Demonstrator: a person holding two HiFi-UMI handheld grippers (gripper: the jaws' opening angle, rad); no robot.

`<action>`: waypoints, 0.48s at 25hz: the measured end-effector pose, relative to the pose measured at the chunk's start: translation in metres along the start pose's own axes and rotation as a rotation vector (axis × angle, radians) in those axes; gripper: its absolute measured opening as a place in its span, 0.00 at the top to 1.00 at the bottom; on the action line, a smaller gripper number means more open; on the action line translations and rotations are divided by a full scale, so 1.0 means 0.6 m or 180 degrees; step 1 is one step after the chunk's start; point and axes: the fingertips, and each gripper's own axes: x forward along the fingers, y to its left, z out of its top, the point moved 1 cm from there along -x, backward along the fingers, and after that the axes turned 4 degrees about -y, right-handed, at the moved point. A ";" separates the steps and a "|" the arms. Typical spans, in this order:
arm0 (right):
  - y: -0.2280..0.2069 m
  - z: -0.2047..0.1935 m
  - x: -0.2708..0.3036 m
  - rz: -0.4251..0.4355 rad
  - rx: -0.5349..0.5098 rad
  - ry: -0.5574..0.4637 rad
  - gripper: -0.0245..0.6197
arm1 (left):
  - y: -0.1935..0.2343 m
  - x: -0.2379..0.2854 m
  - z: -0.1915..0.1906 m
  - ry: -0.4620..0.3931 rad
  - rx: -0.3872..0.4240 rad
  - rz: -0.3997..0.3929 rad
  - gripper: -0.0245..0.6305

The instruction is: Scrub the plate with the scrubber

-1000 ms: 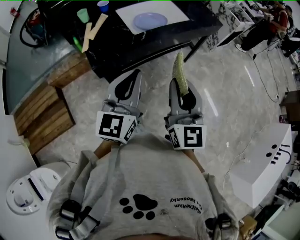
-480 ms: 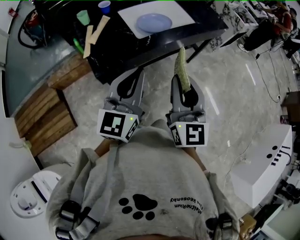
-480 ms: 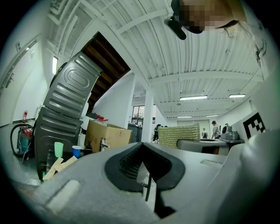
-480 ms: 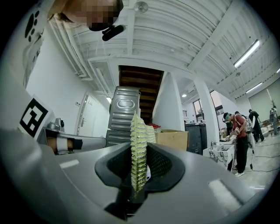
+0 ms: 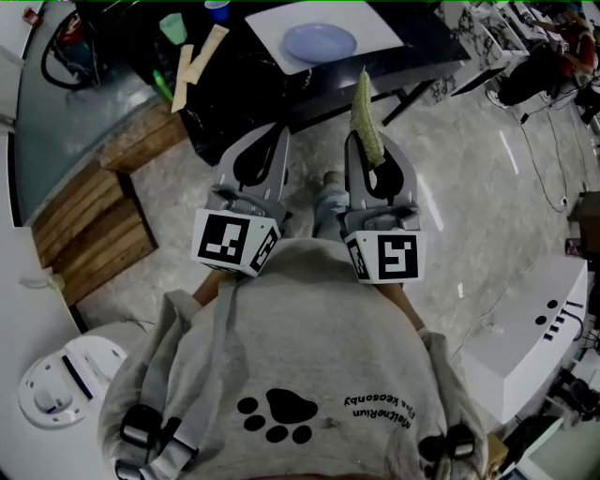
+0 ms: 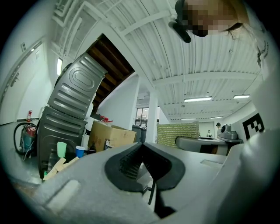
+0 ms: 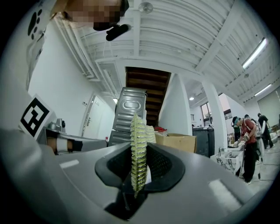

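Observation:
A pale blue plate point(image 5: 320, 42) lies on a white mat point(image 5: 384, 19) on the black table point(image 5: 244, 94) at the top of the head view. My right gripper point(image 5: 367, 150) is shut on a yellow-green mesh scrubber point(image 5: 365, 112), which stands on edge and sticks out past the jaws toward the table. The scrubber point(image 7: 138, 148) is pinched between the pads of the right gripper point(image 7: 139, 151). My left gripper point(image 5: 275, 136) is shut and empty beside it; the left gripper point(image 6: 141, 148) has its pads meeting. Both hang over the floor, short of the table's edge.
On the table's left part stand a green cup point(image 5: 172, 28), a blue cup point(image 5: 217, 8) and wooden sticks point(image 5: 192, 61). A wooden pallet point(image 5: 84, 225) lies on the floor at left, a white box point(image 5: 525, 323) at right. A person point(image 7: 247, 146) stands far right.
Both grippers have moved forward toward the table, side by side. The scrubber stays pinched in the right one. A shoe now shows between them.

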 end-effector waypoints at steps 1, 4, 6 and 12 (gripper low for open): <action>-0.004 0.002 0.008 0.0032 -0.0022 -0.0034 0.85 | 0.004 0.006 0.001 -0.0026 0.0015 0.0024 0.96; -0.026 -0.002 0.037 0.0108 -0.0023 -0.0115 0.85 | 0.018 0.031 0.000 -0.0086 0.0061 0.0123 0.96; -0.049 -0.013 0.058 0.0158 -0.0034 -0.0144 0.85 | 0.026 0.056 -0.008 -0.0097 0.0076 0.0191 0.96; -0.140 -0.065 0.167 0.0478 -0.0077 -0.0180 0.85 | 0.065 0.188 -0.045 -0.0106 0.0081 0.0505 0.96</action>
